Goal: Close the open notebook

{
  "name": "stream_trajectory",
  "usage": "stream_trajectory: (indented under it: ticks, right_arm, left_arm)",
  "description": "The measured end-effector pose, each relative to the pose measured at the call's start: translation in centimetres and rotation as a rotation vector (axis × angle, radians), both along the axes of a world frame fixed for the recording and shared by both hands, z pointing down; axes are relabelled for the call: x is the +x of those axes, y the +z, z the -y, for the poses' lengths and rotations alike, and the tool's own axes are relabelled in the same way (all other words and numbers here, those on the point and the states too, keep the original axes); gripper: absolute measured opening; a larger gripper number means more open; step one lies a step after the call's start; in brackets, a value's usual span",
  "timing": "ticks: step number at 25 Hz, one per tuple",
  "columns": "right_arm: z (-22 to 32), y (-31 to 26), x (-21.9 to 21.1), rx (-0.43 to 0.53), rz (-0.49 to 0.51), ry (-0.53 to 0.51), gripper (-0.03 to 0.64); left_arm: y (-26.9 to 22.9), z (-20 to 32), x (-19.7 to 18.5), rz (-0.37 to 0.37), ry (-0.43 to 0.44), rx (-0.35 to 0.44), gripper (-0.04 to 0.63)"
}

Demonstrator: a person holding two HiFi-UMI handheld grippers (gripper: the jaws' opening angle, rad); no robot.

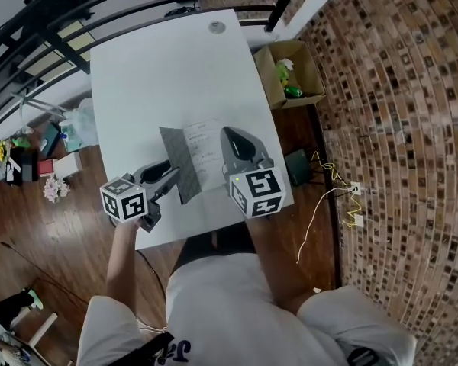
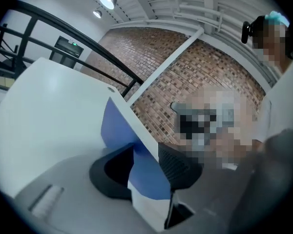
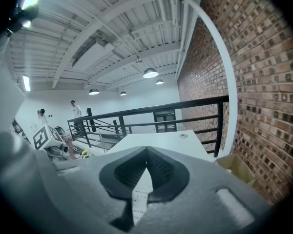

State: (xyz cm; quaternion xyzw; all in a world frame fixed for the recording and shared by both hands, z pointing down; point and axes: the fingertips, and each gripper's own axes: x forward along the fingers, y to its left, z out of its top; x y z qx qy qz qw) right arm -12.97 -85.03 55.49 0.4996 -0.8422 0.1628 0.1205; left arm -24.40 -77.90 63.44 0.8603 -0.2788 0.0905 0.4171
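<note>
Clamping the blue cover (image 1: pixel 177 165) in the left gripper (image 1: pixel 168 180), holding it raised steeply over the open notebook (image 1: pixel 203 172) near the white table's (image 1: pixel 175 75) front edge. Just beyond, holding the right gripper (image 3: pixel 146 151), jaws together, over the written right page (image 1: pixel 202 139).

Notebook (image 1: pixel 198 166) open on white table (image 1: pixel 160 67), near the front edge. Left cover (image 1: pixel 180 165) raised off the table, standing steeply tilted (blue in left gripper view (image 2: pixel 118 126), grey from above). Right page (image 1: pixel 208 147) flat, white, handwritten lines too small to read.
</note>
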Motion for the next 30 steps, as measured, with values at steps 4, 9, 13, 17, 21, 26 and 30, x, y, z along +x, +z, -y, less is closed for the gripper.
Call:
stream_trajectory:
  ticks: [4, 9, 13, 17, 21, 26, 30]
  right_arm:
    - [-0.2, -0.1, 2.5, -0.002, 0.002, 0.049, -0.011]
    - [-0.6, 0.1, 5.2, -0.006, 0.003, 0.101, -0.011]
    - [-0.5, 0.2, 6.8, -0.007, 0.009, 0.139, -0.011]
    - [-0.7, 0.5, 7.5, -0.012, 0.014, 0.155, -0.011]
    - [-1.1, 1.2, 8.3, -0.026, 0.015, 0.172, -0.011]
    - [-1.2, 1.9, 9.1, -0.038, 0.016, 0.196, -0.011]
    - [-1.4, 3.1, 9.6, -0.063, 0.016, 0.214, -0.011]
  left_arm:
    - [-0.7, 0.6, 2.5, -0.044, 0.027, 0.005, 0.176]
    - [-0.9, 1.5, 5.3, -0.061, 0.035, 0.015, 0.184]
    - [-0.4, 2.1, 7.8, -0.059, 0.048, 0.011, 0.187]
    - [-0.1, 3.0, 9.7, -0.049, 0.054, 0.001, 0.19]
    - [1.9, 3.4, 11.7, -0.039, 0.071, -0.026, 0.19]
    - [4.7, 4.0, 13.7, 0.008, 0.07, -0.078, 0.192]
    - [8.6, 4.3, 14.6, 0.14, 0.062, -0.127, 0.199]
